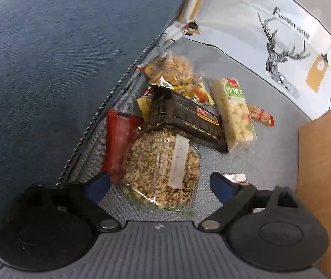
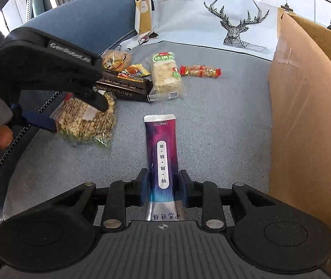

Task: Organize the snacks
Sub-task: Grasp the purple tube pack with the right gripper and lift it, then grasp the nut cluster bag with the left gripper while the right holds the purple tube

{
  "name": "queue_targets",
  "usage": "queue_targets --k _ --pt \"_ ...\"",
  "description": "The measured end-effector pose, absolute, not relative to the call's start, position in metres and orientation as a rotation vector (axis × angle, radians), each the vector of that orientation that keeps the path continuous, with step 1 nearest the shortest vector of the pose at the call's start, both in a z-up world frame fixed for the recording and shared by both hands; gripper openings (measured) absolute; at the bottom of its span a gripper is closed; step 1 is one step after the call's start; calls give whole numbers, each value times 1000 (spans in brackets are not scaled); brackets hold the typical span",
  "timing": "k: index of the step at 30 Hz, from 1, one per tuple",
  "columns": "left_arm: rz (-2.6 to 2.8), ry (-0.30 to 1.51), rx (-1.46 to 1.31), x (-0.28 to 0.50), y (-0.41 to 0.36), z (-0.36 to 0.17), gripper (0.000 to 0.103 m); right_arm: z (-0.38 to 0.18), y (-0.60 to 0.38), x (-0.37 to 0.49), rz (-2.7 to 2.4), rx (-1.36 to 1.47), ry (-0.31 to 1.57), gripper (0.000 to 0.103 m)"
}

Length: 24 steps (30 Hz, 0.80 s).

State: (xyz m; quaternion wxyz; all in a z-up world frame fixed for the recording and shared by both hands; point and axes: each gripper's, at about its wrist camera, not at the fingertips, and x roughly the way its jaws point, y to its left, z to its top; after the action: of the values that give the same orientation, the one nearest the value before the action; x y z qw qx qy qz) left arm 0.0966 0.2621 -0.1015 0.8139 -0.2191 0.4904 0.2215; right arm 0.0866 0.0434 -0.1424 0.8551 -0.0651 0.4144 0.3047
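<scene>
My left gripper (image 1: 159, 187) stands wide open over a round clear pack of puffed-grain cake (image 1: 160, 172), one finger on each side, neither pad pressing on it. The right wrist view shows this gripper (image 2: 77, 114) above the same round pack (image 2: 86, 121). My right gripper (image 2: 164, 186) has a long purple packet (image 2: 162, 144) between its blue pads. The packet lies flat on the grey cushion (image 2: 223, 127), and the pads flank it closely without squeezing it. Its silver end (image 1: 235, 177) shows in the left wrist view.
Behind the round pack lie a black biscuit pack (image 1: 188, 116), a red packet (image 1: 116, 144), a pale green-labelled bar (image 1: 233, 109), a small red candy bar (image 2: 200, 71) and a clear bag of snacks (image 1: 172, 69). A cardboard box (image 2: 305, 116) stands on the right, a deer-print cushion (image 2: 235, 18) at the back.
</scene>
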Motion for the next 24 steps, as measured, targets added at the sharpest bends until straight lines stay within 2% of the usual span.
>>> queue_targets --k 2,6,10,16,21,24 --pt "480 1059 -440 100 260 -105 96 -143 44 87 646 -146 872 31" --pt "491 1067 -416 103 259 -109 96 -142 45 87 653 -165 855 24" --pt "487 1072 -385 103 257 -110 95 -138 44 85 643 -170 828 23" --pt "474 1065 -343 103 253 -108 77 -139 42 87 628 -168 835 24" --pt "481 1052 -326 100 254 -104 74 -142 42 88 628 -173 845 24" --pt "473 1040 -349 95 255 -101 68 -143 42 87 630 -176 844 24"
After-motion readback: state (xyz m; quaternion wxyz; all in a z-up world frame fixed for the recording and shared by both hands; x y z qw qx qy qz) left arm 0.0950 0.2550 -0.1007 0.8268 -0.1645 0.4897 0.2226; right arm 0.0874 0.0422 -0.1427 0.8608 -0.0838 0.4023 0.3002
